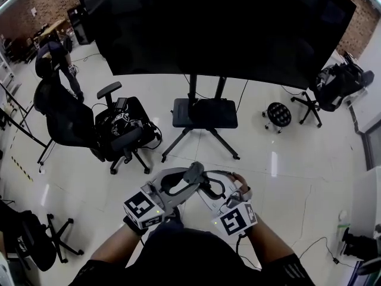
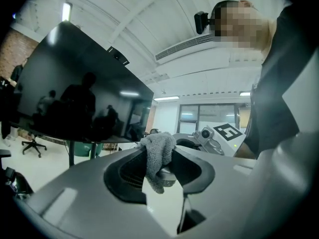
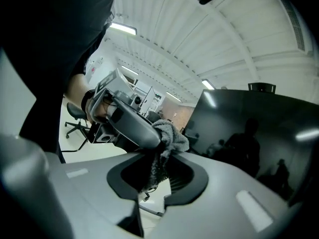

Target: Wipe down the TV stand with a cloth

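Observation:
A small grey cloth (image 1: 194, 173) hangs between my two grippers, close in front of my body. My left gripper (image 1: 189, 177) pinches it at the fingertips; in the left gripper view the cloth (image 2: 157, 151) droops down between the jaws. My right gripper (image 1: 204, 182) comes in from the right and is shut on the same cloth (image 3: 170, 135), with the left gripper's finger (image 3: 130, 125) lying against it. The big black TV (image 1: 226, 22) stands on its stand, whose dark shelf (image 1: 205, 113) and splayed legs are on the floor ahead, well apart from both grippers.
Two black office chairs (image 1: 65, 121) (image 1: 126, 131) stand left of the stand. A round stool (image 1: 278, 114) and another chair (image 1: 333, 85) are to its right. A person (image 1: 56, 55) stands at the far left. Pale glossy floor lies between me and the stand.

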`<state>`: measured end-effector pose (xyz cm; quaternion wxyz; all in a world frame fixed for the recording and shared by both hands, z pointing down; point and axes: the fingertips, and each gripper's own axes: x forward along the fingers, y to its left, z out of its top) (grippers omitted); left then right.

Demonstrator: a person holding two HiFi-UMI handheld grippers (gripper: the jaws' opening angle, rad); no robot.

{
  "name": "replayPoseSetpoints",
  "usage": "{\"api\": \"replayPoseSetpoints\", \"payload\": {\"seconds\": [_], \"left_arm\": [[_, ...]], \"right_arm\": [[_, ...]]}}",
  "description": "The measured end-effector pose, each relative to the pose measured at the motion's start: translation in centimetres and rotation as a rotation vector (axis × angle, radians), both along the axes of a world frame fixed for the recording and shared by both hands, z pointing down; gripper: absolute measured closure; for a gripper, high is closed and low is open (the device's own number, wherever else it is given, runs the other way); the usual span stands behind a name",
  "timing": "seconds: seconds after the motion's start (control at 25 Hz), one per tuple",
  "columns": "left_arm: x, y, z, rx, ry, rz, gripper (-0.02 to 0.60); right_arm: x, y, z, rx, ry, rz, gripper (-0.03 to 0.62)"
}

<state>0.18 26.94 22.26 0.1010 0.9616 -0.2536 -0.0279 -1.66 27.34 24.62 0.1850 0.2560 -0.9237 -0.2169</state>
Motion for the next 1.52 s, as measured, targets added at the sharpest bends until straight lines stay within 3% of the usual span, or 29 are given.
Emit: {"api": "replayPoseSetpoints", "payload": {"seconds": [0.12, 0.32, 0.48, 0.6, 0.96, 1.2, 1.52], "left_arm": [[-1.9, -2.6, 1.1, -0.005, -0.016, 0.020, 0.397], [-6.1, -7.5, 3.3, -0.017, -0.037, 0.008, 0.383], [-8.7, -11.7, 6.0, -0.034, -0.062, 0.004, 0.383], [-9.8, -14.3, 6.7, -0.037, -0.074, -0.016, 0.383], [-10.6, -22.4, 9.8, -0.087, -0.097, -0.083, 0.383], [-10.4, -29.6, 12.6, -0.131, -0.119, -0.141, 0.371], [-8.0, -38.9, 17.6, -0.201, -0.085, -0.195, 0.368]], "right_arm": [[-1.1, -3.2, 0.4, -0.046, -0.032, 0.052, 0.553], [-2.1, -9.9, 1.2, -0.142, -0.134, 0.154, 0.556], [-0.9, -15.3, 3.2, -0.266, -0.276, 0.282, 0.556], [0.1, -18.7, 4.9, -0.351, -0.322, 0.348, 0.556], [3.2, -33.2, 12.4, -0.525, -0.383, 0.485, 0.556], [3.4, -44.5, 17.2, -0.507, -0.345, 0.477, 0.556], [2.7, -58.2, 25.3, -0.540, -0.281, 0.489, 0.556]]}}
